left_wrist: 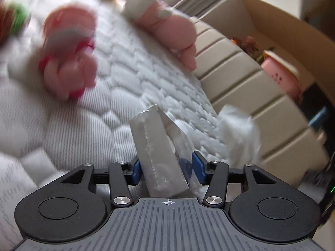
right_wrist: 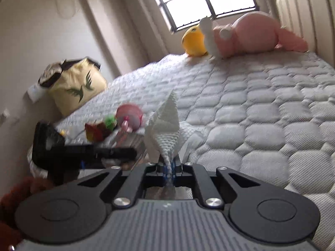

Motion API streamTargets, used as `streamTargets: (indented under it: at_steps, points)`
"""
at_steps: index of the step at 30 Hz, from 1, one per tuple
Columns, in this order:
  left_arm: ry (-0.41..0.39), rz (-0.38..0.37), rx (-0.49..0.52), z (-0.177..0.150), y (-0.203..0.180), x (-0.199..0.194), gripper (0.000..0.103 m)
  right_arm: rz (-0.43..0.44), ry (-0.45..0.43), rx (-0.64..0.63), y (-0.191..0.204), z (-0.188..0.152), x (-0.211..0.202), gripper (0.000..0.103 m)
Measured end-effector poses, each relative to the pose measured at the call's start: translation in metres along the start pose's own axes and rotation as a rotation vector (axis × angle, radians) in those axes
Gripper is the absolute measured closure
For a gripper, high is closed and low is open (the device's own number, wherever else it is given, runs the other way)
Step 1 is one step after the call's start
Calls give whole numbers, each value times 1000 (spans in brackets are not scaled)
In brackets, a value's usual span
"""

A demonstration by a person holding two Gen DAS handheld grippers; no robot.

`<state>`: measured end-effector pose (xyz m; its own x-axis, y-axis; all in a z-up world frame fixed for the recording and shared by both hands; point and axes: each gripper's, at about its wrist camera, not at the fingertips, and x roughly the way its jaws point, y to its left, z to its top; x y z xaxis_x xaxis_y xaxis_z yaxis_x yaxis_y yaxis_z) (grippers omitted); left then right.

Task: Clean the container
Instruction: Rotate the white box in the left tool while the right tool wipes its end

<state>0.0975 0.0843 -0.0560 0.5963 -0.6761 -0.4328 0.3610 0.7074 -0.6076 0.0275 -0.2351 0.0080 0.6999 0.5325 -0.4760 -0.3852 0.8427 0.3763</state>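
Clear container clamped edge-on between blue pads of left gripper, lower centre, above quilted mattress. Right gripper, lower centre, pinched shut on white tissue. Risk: slick wall slipping loose under wiping pressure.

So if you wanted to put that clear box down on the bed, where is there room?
The widest bare stretch of mattress lies right of the tissue, below the pink plush by the headboard. It is crowded left of the tissue, where the small toys sit near the left gripper.
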Motion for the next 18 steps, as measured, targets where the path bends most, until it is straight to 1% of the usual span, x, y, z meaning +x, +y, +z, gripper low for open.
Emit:
streamTargets:
  at_steps: [1, 2, 3, 5, 7, 9, 10, 13, 16, 18]
  points:
    - [-41, 28, 100, -3, -12, -1, 45, -5, -18, 9, -1, 4, -3, 97]
    - [-72, 39, 186, -6, -22, -2, 44, -10, -36, 18, -2, 7, -6, 97]
    - [-97, 44, 254, -9, -32, -2, 44, 4, -43, 11, 4, 11, -3, 97]
    - [-127, 56, 339, -16, -46, -4, 44, 73, -48, -12, 21, 17, 7, 97]
    - [-141, 61, 397, -21, -55, -8, 44, 185, -40, -24, 40, 21, 20, 97]
    - [-145, 62, 441, -26, -61, -13, 44, 240, -19, -41, 52, 22, 34, 97]
    - [-145, 64, 461, -28, -63, -14, 44, 234, -8, -53, 56, 21, 41, 97]
    - [-139, 84, 494, -35, -65, -21, 42, 199, 23, -35, 45, 13, 53, 97]
    - [-136, 71, 472, -36, -58, -25, 42, 154, 39, 23, 21, 4, 49, 97]
    - [-132, 68, 477, -34, -59, -23, 42, 98, 49, 48, 4, -4, 44, 97]
